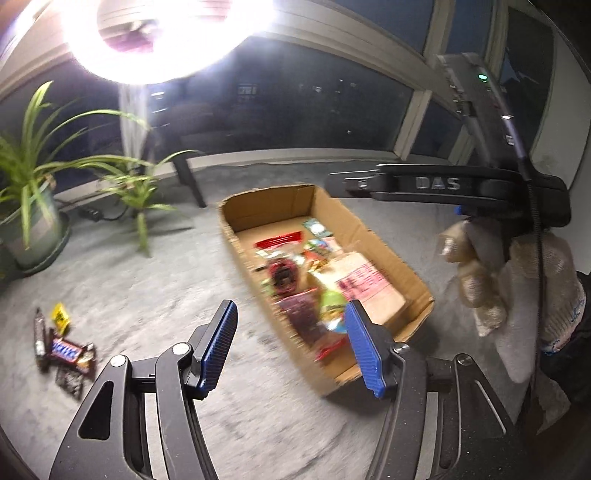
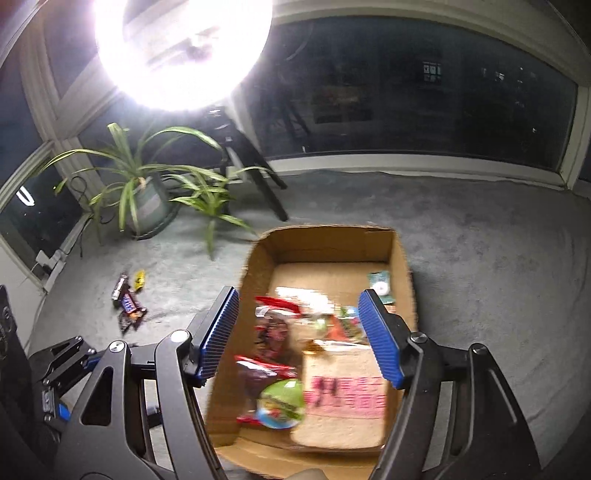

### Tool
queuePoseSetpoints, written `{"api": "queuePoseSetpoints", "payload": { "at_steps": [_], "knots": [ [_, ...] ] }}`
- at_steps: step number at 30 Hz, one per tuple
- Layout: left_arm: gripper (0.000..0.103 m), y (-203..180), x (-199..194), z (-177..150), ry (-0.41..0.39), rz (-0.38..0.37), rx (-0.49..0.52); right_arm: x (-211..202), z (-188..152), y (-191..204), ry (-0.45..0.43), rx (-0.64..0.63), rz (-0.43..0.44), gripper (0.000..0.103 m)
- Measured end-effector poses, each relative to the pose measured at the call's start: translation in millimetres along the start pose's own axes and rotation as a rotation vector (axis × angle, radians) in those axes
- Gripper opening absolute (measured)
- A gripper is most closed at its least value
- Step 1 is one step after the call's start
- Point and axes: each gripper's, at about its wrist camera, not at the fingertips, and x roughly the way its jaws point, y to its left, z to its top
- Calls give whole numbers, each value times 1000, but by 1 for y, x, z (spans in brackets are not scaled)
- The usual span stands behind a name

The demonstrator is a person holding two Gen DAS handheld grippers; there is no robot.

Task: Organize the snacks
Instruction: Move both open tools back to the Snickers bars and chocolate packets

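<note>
An open cardboard box [image 1: 258, 206] [image 2: 325, 242] sits on the grey carpet and holds several snack packets, blurred by motion. A small heap of candy bars [image 1: 66, 350] [image 2: 129, 302], one a Snickers, lies on the carpet to the box's left. My left gripper [image 1: 291, 347] is open and empty, just left of the box's near corner. My right gripper [image 2: 299, 336] is open and empty above the box's near half. In the left wrist view the right gripper's body [image 1: 443, 188] and the gloved hand holding it show at the right.
A potted plant [image 1: 33, 229] [image 2: 147, 206] stands at the far left by dark windows. A bright lamp [image 1: 162, 33] [image 2: 181, 48] on a tripod stands behind the box. Cables run along the wall at left.
</note>
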Motion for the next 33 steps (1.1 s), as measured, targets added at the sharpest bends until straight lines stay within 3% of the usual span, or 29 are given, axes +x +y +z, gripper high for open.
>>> {"api": "queuePoseSetpoints", "payload": {
  "at_steps": [12, 22, 28, 33],
  "knots": [
    [60, 96, -51, -39, -6, 106, -110, 20, -9, 86, 41, -89, 67, 70],
    [60, 176, -72, -84, 29, 208, -194, 72, -16, 167, 128, -222, 170, 70],
    [59, 196, -64, -95, 47, 203, -218, 110, -22, 209, 204, -331, 214, 63],
    [54, 203, -52, -98, 62, 173, -235, 144, -28, 234, 278, -408, 250, 62]
  ]
}}
